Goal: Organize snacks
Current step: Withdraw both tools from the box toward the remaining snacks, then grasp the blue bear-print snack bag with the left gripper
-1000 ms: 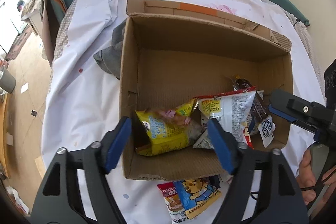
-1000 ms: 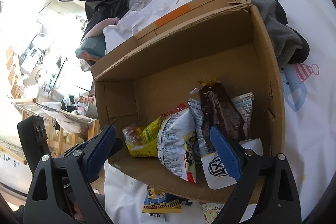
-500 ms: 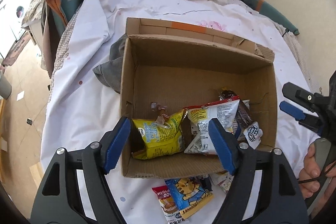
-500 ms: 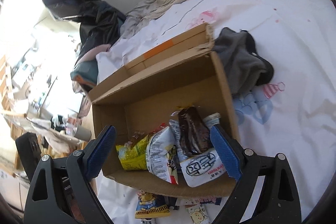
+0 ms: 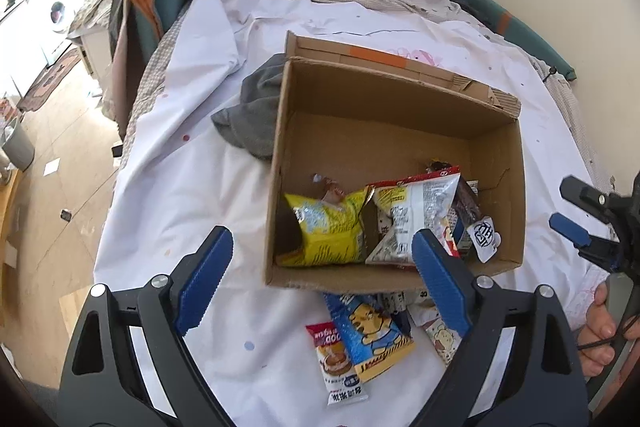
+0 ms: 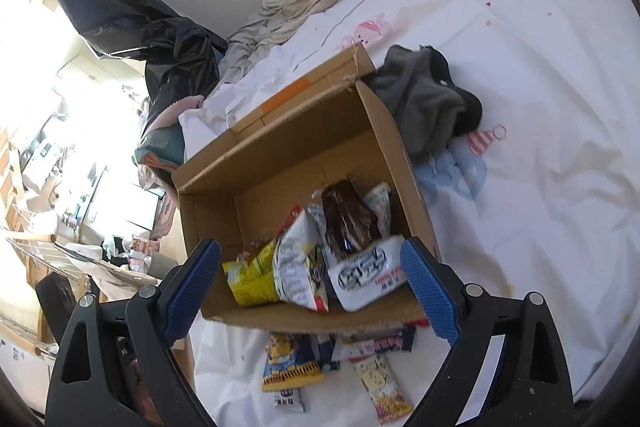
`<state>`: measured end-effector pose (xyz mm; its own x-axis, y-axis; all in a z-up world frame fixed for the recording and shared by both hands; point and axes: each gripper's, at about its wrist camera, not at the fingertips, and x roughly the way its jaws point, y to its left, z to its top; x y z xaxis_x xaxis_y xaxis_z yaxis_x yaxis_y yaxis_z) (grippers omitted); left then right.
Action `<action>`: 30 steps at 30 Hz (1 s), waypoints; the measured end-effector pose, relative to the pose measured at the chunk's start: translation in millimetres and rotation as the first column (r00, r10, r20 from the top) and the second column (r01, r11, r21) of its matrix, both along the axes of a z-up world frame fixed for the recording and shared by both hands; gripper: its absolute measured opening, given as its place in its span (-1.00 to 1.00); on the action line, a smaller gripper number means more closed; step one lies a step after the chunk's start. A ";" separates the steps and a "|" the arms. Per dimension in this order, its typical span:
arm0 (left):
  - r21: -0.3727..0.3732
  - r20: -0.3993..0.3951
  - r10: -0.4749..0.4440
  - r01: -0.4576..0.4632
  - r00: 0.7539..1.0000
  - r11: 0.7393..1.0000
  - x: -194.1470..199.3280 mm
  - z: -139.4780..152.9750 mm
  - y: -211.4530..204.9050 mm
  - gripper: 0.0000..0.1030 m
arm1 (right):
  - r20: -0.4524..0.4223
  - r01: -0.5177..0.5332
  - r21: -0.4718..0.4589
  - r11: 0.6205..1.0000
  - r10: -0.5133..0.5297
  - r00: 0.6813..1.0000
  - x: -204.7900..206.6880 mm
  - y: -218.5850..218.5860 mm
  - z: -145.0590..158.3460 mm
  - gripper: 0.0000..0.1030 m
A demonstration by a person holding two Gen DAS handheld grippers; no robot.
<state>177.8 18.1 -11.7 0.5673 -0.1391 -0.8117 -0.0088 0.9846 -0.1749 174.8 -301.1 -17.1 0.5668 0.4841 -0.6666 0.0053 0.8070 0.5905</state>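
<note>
Roughly half done: several packets sit in the cardboard box (image 5: 400, 131) ahead of the left gripper (image 5: 320, 283). Loose packets (image 5: 368, 331) wait just beneath both tools. Left jaws opening, right gripper (image 6: 310, 291) wide apart, both empty.

Bright daylight from the blown-out left; sharp centre; strong fisheye curvature, dark vignetted corners

Two wrist fisheyes, both angled down from near at the same cardboard box (image 5: 396, 147) (image 6: 280, 163).

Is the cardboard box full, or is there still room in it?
Partly filled. The cardboard box holds a yellow bag and other packets along its near wall; the far half of its floor is bare.
</note>
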 end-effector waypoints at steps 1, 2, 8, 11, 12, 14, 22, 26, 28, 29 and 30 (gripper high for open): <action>-0.002 -0.001 0.004 -0.004 1.000 1.000 -2.8 -0.3 1.3 0.73 | -0.002 -0.002 -0.003 1.000 0.002 1.000 -2.0 1.0 0.3 0.82; -0.002 -0.001 0.008 -0.008 1.000 1.000 -5.4 -0.3 2.3 0.73 | -0.004 -0.002 -0.007 1.000 0.002 1.000 -6.1 1.4 0.0 0.82; -0.011 -0.046 0.046 -0.047 0.998 0.999 -17.2 -9.2 10.3 0.73 | -0.036 0.025 -0.007 1.000 -0.026 0.999 -27.2 -7.1 -6.5 0.82; -0.012 -0.065 0.050 -0.050 0.997 0.999 -22.3 -14.4 11.1 0.73 | -0.049 0.047 -0.013 0.999 -0.047 0.998 -37.4 -17.2 -11.1 0.82; -0.010 -0.069 0.048 -0.049 0.996 0.999 -23.6 -15.6 10.7 0.73 | -0.059 0.052 -0.012 0.999 -0.053 0.997 -40.2 -20.7 -14.1 0.82; -0.010 -0.076 0.046 -0.047 0.996 0.999 -26.9 -17.9 10.1 0.73 | -0.078 0.062 -0.008 0.998 -0.062 0.995 -43.6 -25.2 -19.0 0.82; -0.044 -0.171 0.017 -0.025 0.985 0.999 -29.7 -39.1 2.9 0.73 | -0.139 0.076 -0.050 0.996 -0.082 0.987 -50.9 -35.3 -34.9 0.82; -0.079 -0.249 -0.008 -0.012 0.968 0.997 -22.9 -64.4 -12.0 0.73 | -0.153 0.082 -0.047 0.996 -0.088 0.984 -48.5 -34.0 -37.0 0.82; -0.057 -0.286 -0.020 0.003 0.958 0.998 -18.6 -79.7 -25.5 0.73 | -0.156 0.075 -0.049 0.996 -0.082 0.984 -46.6 -33.2 -37.9 0.82; -0.043 -0.291 -0.029 0.017 0.956 0.999 -16.9 -85.1 -31.6 0.73 | -0.154 0.073 -0.049 0.996 -0.080 0.985 -45.6 -32.8 -37.7 0.82; -0.026 -0.293 -0.045 0.039 0.955 0.999 -14.5 -90.9 -39.1 0.73 | -0.153 0.072 -0.052 0.996 -0.080 0.985 -45.5 -32.6 -37.4 0.82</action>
<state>163.3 -21.1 -102.6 0.2975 -0.1751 -0.9385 -0.0213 0.9816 -0.1899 129.3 -333.7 -54.5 0.4892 0.4101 -0.7698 0.1560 0.8272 0.5398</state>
